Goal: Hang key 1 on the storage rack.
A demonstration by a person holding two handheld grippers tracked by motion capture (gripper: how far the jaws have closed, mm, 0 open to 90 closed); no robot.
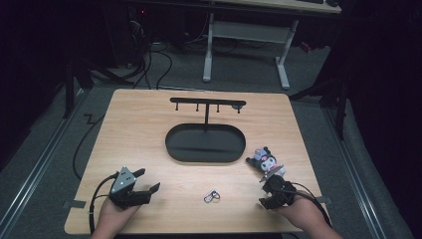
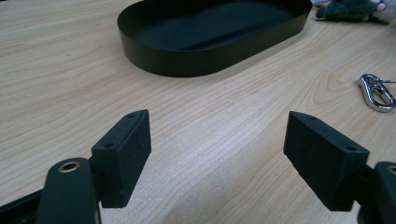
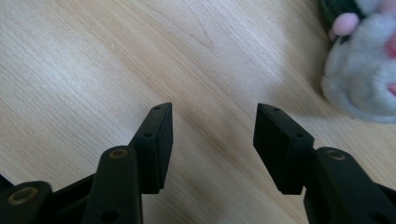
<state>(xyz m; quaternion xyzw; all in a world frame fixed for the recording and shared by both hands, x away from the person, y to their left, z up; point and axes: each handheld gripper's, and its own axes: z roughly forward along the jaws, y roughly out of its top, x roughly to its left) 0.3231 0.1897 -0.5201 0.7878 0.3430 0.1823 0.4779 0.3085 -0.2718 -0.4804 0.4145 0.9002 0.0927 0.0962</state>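
A pale wooden table (image 1: 149,134) stands on grey carpet in a dark room. A black oval tray (image 1: 205,143) sits at its centre, with bare wood all around. Right of the tray lies a grey-and-black plush toy (image 1: 266,160). The right gripper (image 3: 212,128), jaws apart and empty, sits just beside the toy. The left gripper (image 2: 217,154) gapes wide, empty.

The plush (image 3: 362,60) is cut off by the right gripper view's upper right edge and blurred; the clip (image 2: 377,92) runs off the left gripper view's right edge, its detail too small from above
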